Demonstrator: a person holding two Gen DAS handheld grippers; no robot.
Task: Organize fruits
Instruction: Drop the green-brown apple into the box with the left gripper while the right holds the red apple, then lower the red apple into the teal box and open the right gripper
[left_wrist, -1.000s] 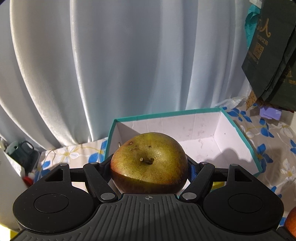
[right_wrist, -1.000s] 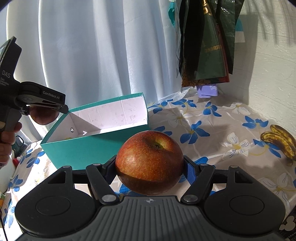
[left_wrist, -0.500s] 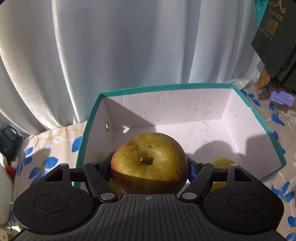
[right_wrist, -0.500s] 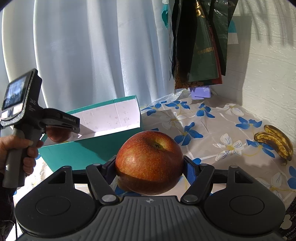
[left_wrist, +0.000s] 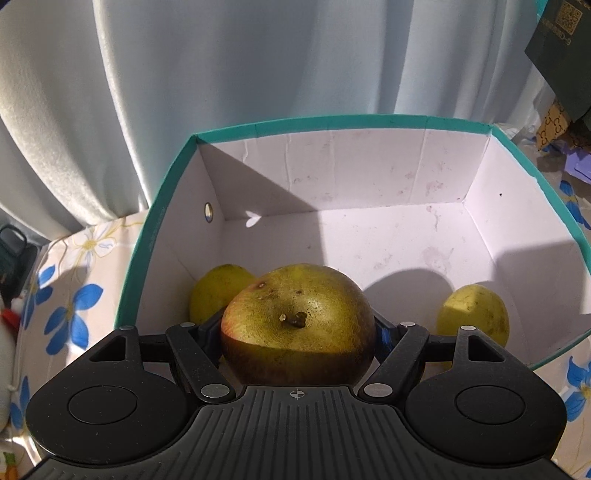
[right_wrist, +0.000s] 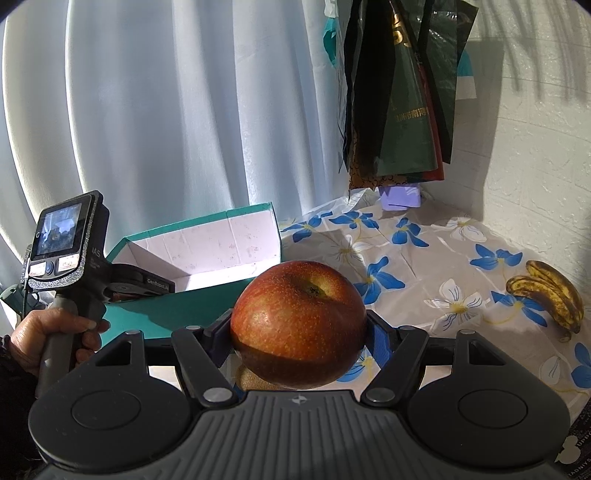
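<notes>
Two claws, each clamped on one fruit. Left claw (left_wrist: 297, 328): jaws closed against both sides of a green-brown apple (left_wrist: 297, 325), stem end facing the camera, held above the open teal box (left_wrist: 159, 221), over its near left part. Box interior is white; two yellow-green fruits lie on its floor, one (left_wrist: 218, 290) in the near left corner partly hidden behind the held apple, the other (left_wrist: 474, 314) near the right wall, well apart from the first.

Right claw (right_wrist: 298, 328): jaws closed on a red apple (right_wrist: 298, 325), stem hollow tilted up and to the right, held above the flowered surface (right_wrist: 424, 266), to the right of the box (right_wrist: 207, 236). From the right wrist view, the person's left hand (right_wrist: 48, 339) grips the handle of the left device, whose head reaches over the box rim. A bunch of spotted bananas (right_wrist: 546, 295) lies on the surface at far right, well apart from the box. Dark bags (right_wrist: 399, 92) hang against the curtain (right_wrist: 184, 110) behind.
</notes>
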